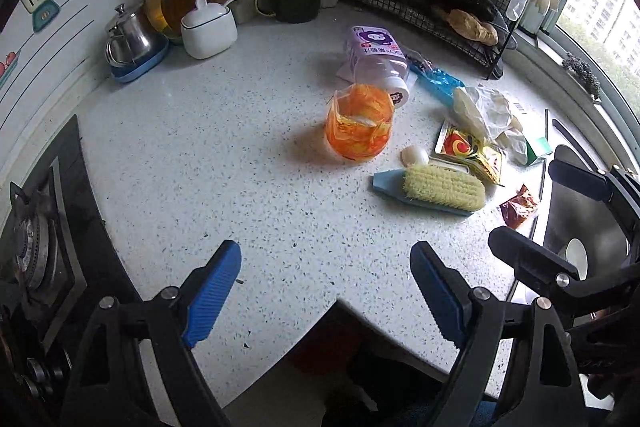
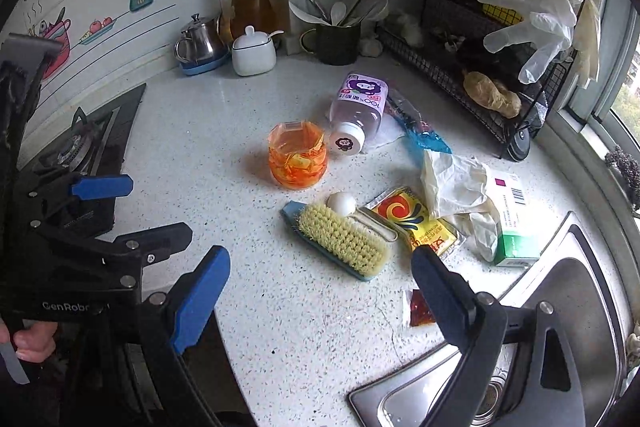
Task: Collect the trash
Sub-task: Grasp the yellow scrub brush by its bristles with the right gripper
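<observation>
Litter lies on the speckled counter (image 1: 240, 187): an orange plastic cup (image 1: 358, 127) (image 2: 298, 155), a toppled purple bottle (image 1: 376, 63) (image 2: 360, 111), a blue wrapper (image 1: 438, 79), a crumpled white glove (image 1: 488, 119) (image 2: 460, 195), a yellow-red sachet (image 1: 468, 149) (image 2: 412, 223), an eggshell (image 2: 342, 203), a red-brown sauce packet (image 1: 518, 207) (image 2: 420, 309) and a green-white box (image 2: 516, 223). My left gripper (image 1: 326, 287) hovers open over bare counter, short of the cup. To its right, my right gripper (image 2: 320, 291) is open above the counter, near the brush and sauce packet. Neither holds anything.
A yellow scrubbing brush (image 2: 344, 239) lies beside the sachet. A gas stove (image 1: 36, 247) is at the left, a steel sink (image 2: 560, 307) at the right. Along the back stand a kettle (image 2: 200, 41), white pot (image 2: 254, 55), utensil mug (image 2: 338, 41) and wire rack (image 2: 460, 59).
</observation>
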A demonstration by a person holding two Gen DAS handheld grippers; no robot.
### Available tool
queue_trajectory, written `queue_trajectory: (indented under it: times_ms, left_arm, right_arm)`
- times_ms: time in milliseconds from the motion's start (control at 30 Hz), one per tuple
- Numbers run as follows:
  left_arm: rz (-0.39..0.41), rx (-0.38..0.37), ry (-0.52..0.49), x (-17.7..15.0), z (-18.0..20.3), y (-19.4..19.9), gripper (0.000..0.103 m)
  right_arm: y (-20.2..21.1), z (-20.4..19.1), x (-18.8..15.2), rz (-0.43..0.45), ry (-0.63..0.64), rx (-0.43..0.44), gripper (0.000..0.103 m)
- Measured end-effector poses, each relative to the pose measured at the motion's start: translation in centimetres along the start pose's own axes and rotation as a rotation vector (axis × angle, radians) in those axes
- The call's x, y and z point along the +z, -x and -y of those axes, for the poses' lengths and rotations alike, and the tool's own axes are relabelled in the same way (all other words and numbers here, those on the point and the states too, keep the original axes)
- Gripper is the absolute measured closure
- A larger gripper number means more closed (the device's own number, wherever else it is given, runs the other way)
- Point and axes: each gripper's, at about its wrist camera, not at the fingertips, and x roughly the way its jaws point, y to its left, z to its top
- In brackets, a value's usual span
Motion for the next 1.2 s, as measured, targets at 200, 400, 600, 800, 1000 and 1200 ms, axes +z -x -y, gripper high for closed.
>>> queue_trajectory:
  times_ms: [200,400,600,800,1000,1200]
  left_arm:
    - [-0.068,0.023,0.019,0.9,-0.9,-3.7,0.018]
    - [-0.134,0.040,0.062,1.2,-1.8,-6.9,0.018]
    - [-0.152,0.051,0.052,1.1,-1.8,-7.9,0.018]
    - [-0.158,0.042,0.069,0.3,-1.8,-7.8,0.018]
    - [-0.173,0.043,0.082,-0.8,-2.0,-8.0,0.018]
    - [-0.165,0.047,0.085,-1.1,-2.0,-7.5,0.018]
  right_arm:
    - [-4.4,0.7,1.6,-0.091,0.070,0.047,0.012]
    - [-7.9,0.5,2.3,-0.187,0.165,0.054,0.012]
    - [-9.4,0.7,2.0,-0.253,0.188,0.097,0.012]
    - [-9.4,0.8,1.3,-0.314,0.191,0.139,0.028]
    - [-10.9,-0.1,1.5,-0.330,0.254,0.133,0.034]
    - [-10.3,-0.2,1.2,-0.305,0.246,0.151,0.056]
